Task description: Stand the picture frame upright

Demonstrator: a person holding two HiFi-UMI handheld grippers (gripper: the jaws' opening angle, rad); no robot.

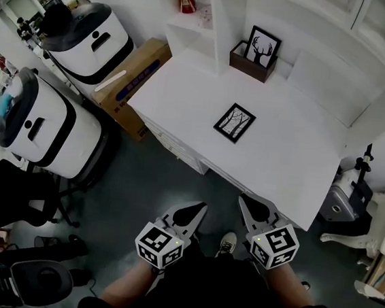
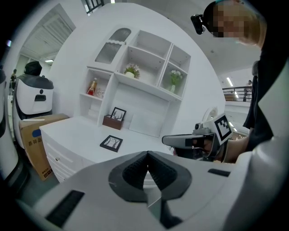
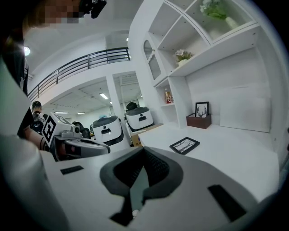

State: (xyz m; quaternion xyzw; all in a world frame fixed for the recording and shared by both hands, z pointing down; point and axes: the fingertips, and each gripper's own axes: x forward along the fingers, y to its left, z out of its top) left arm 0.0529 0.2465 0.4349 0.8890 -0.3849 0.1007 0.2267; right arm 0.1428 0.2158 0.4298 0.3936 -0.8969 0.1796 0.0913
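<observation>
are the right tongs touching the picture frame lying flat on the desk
Apart. The head view shows the right tongs, shut and empty, near the front edge of the desk, with bare desktop between them and the picture frame.

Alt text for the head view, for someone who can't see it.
A black picture frame lies flat on a white desk. Nearer the camera, the left gripper and right gripper are shut and empty, off the desk.

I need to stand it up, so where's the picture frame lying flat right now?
In the head view, the flat picture frame lies near the middle of the white desk, in front of the brown box holding the deer picture.
</observation>
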